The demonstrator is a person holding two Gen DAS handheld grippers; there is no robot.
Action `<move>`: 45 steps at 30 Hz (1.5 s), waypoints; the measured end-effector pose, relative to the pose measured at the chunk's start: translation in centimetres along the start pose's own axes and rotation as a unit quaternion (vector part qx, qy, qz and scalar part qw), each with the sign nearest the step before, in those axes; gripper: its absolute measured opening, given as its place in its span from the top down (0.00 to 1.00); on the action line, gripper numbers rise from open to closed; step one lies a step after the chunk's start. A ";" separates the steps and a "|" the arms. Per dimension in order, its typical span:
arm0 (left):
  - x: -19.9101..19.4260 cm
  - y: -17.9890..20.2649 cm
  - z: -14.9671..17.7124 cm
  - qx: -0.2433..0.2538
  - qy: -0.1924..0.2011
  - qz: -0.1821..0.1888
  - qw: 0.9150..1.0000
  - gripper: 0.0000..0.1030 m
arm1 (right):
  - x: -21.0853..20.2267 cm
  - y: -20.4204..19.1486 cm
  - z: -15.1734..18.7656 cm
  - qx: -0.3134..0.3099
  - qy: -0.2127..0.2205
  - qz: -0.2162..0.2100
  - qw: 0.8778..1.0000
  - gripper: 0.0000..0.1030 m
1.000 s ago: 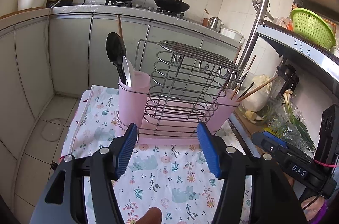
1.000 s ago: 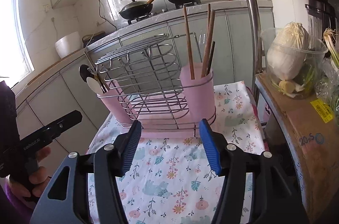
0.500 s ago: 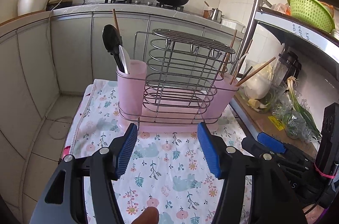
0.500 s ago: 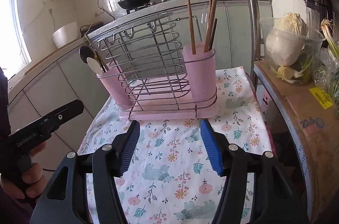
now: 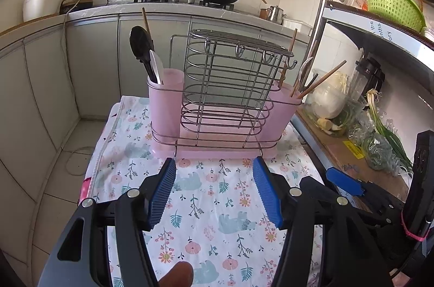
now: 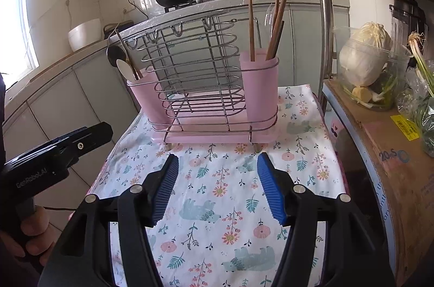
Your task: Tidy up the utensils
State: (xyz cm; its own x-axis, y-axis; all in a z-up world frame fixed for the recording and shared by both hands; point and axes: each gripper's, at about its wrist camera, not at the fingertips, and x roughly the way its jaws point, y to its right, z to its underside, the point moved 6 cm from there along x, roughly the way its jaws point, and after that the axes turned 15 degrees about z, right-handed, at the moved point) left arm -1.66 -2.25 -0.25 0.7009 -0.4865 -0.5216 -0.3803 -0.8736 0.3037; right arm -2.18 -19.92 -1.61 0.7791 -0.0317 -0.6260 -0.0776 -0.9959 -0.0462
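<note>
Both grippers hover empty, near edge of the floral cloth (image 5: 217, 208)

The left gripper (image 5: 214, 192) and right gripper (image 6: 217, 189) are spread wide, grasping nothing. The utensil rack (image 5: 225, 102) stands at the far end: spoons (image 5: 146, 59) in its left cup, chopsticks (image 6: 271, 24) in its right. A good pick likely pinches one stem high, lifting straight.

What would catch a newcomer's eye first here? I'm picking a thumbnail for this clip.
The pink utensil rack with its wire frame stands mid-frame on the floral tablecloth: a black ladle in its left cup, wooden chopsticks in its right cup. In front, the left gripper and the right gripper both hover open and empty.
</note>
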 end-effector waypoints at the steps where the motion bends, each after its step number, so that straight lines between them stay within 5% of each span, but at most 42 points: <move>1: 0.0 0.0 0.1 0.001 0.000 -0.001 1.000 0.43 | 0.0 -0.1 0.1 -0.002 0.000 0.001 1.000 0.40; 45: -0.9 -0.1 0.5 0.000 0.008 -0.023 1.000 0.43 | -0.9 -0.4 -0.2 -0.016 0.024 0.038 0.999 0.35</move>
State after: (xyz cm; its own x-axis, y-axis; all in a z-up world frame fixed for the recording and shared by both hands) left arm -2.53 -1.75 -0.18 0.7263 -0.4464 -0.5227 -0.3481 -0.8946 0.2802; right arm -2.74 -19.55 -0.90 0.8013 -0.1102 -0.5880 -0.1178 -0.9927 0.0255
